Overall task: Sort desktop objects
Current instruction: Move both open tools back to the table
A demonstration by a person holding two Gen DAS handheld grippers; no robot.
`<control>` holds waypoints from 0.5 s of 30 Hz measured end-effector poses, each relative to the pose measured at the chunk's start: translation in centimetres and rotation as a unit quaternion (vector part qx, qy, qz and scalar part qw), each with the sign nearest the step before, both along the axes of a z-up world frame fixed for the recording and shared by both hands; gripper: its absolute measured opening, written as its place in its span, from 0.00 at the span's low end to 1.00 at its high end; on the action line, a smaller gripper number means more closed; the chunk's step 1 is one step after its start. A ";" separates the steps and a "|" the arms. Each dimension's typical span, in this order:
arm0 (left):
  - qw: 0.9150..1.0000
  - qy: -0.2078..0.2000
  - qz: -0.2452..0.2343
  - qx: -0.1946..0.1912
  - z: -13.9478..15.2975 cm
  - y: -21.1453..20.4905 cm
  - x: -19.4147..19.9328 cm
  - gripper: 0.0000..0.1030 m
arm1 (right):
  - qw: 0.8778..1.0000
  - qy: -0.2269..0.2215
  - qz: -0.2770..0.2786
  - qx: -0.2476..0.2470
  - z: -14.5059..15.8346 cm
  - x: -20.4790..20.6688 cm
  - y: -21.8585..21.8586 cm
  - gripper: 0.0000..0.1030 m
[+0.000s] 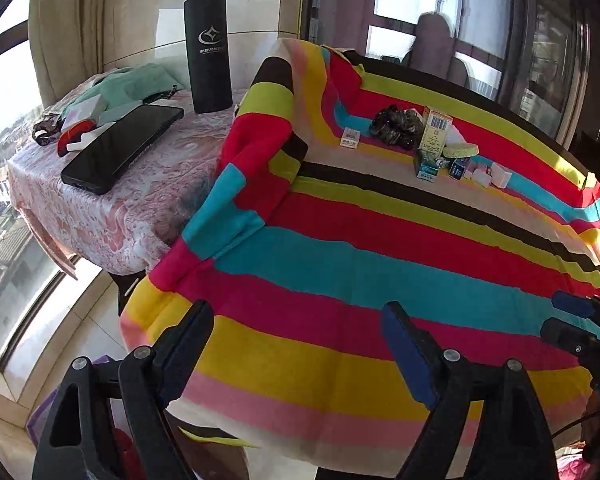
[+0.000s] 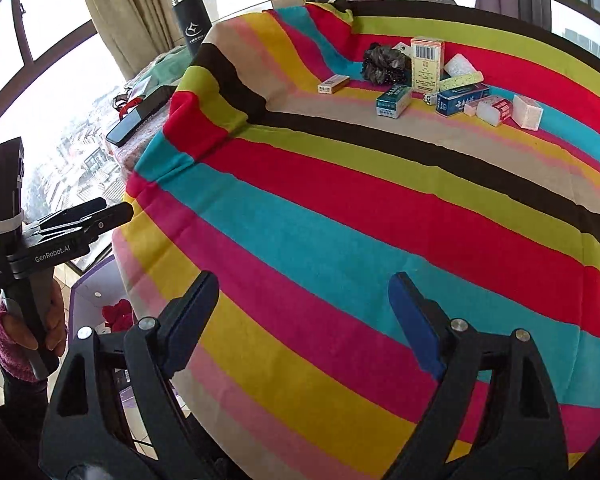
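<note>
Both my grippers hang wide and empty over the near edge of the striped cloth [image 2: 340,240], the left gripper [image 1: 300,344] and the right gripper [image 2: 304,320] well apart from anything to sort. The pile [image 2: 440,80] of small boxes, with a dark scrunchie [image 2: 382,64] at its left end, sits at the far right of the cloth. I judge the best approach is reaching far, then picking the lone box [image 2: 333,85] at the left first, since the others touch and could topple.
</note>
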State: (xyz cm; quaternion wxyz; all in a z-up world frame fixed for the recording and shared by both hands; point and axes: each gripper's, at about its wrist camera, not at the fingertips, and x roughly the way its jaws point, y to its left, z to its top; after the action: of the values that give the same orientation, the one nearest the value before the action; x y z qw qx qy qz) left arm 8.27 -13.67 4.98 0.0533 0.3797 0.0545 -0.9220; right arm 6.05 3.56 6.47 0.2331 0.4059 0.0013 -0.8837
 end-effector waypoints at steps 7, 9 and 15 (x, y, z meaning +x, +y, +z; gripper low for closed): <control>0.993 -0.047 -0.103 0.020 -2.0 8.3 -13.5 0.84 | 0.997 -0.001 -0.071 -0.025 -0.6 -1.8 6.9 0.85; 0.992 -0.054 -0.117 0.013 -2.5 10.3 -16.6 0.84 | 0.997 0.003 -0.074 -0.026 -0.6 -2.3 7.8 0.85; 0.991 -0.035 -0.128 -0.020 -2.6 13.3 -23.8 0.84 | 0.997 0.002 -0.075 -0.018 -1.1 -4.8 9.5 0.85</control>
State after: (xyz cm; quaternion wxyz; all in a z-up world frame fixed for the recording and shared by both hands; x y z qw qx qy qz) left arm -15.56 -0.37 2.33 -0.0557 0.4143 -0.0152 -0.9083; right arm 1.22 13.04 5.35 0.1736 0.3985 -0.0448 -0.8995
